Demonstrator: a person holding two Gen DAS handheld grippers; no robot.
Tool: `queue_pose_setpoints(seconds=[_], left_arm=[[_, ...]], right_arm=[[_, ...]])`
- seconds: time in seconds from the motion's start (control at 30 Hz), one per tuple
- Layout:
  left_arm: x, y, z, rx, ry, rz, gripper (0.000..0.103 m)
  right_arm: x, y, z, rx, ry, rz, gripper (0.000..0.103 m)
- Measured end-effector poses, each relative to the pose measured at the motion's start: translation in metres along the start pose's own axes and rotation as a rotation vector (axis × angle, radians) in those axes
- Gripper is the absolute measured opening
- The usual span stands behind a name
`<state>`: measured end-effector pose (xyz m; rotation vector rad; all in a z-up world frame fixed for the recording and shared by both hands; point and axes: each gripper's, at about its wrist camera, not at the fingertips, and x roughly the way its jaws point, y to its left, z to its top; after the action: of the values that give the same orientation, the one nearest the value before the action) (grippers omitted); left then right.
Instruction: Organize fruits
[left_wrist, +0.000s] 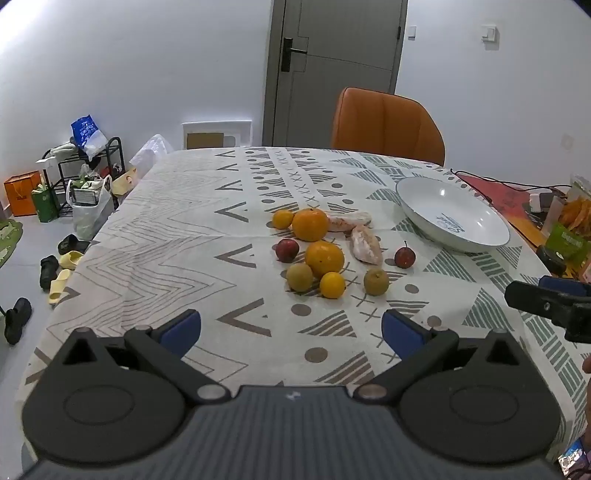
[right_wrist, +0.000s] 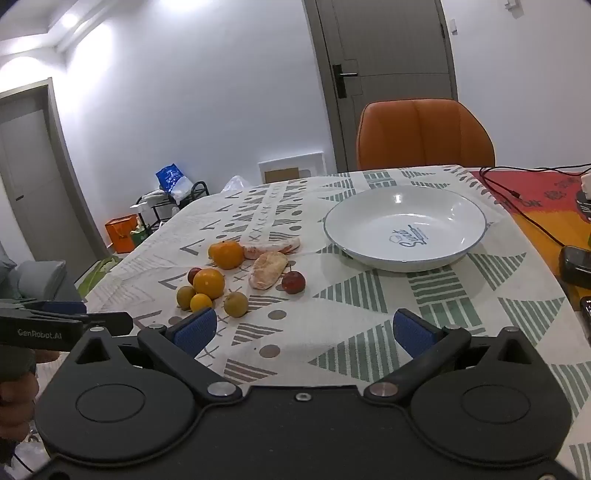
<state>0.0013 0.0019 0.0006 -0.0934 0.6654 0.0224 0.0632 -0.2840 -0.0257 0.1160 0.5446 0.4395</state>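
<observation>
Both pairs of tongs hover low over the patterned surface, level and pointing forward: the left tongs at the bottom of their frame, blue pads spread wide and holding nothing, and the right tongs likewise spread and empty. The fruits lie in a loose cluster at the centre of the left view, oranges, small red and green-brown pieces and two peeled segments. The empty white plate sits to their right, an orange chair behind it.
</observation>
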Motion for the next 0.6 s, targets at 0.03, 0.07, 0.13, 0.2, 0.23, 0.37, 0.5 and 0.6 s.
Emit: queue_pose_setpoints(seconds=[0.03, 0.07, 0.13, 0.2, 0.23, 0.37, 0.5, 0.6], left_arm=[[-0.0004, 0.0004, 0.0001, -0.001, -0.001, -0.001, 0.103], [0.0006, -0.0007, 0.0001, 0.003, 0.003, 0.001, 0.103], [0.0010, 0.0008, -0.0015, 0.001, 0.000, -0.002, 0.103], [0.0005, 0.0004, -0.0018, 0.002, 0.000, -0.002, 0.103], [0.0007, 0.0001, -0.0018, 0.003, 0.001, -0.002, 0.103], [0.0002, -0.0005, -0.0014, 0.004, -0.001, -0.005, 0.103], [0.0016, -0.0022, -0.0019, 0.008, -0.002, -0.001, 0.103], [0.0030, -0.0017, -0.0027, 0.006, 0.003, -0.005, 0.103]], right_arm=[[0.0001, -0.0005, -0.0001, 0.004, 0.001, -0.001, 0.103], [0.0036, 0.0070, -0.0006, -0.010, 0.014, -0.019, 0.103], [0.0030, 0.0041, 0.0002, -0.010, 0.016, -0.027, 0.103], [0.0026, 0.0001, -0.0016, -0.014, 0.017, -0.031, 0.103], [0.0028, 0.0003, -0.0017, -0.014, 0.017, -0.034, 0.103], [0.0029, -0.0006, -0.0027, -0.015, 0.023, -0.037, 0.103], [0.0040, -0.0009, -0.0033, -0.020, 0.027, -0.041, 0.103], [0.0048, -0.0015, -0.0037, -0.021, 0.030, -0.047, 0.103]])
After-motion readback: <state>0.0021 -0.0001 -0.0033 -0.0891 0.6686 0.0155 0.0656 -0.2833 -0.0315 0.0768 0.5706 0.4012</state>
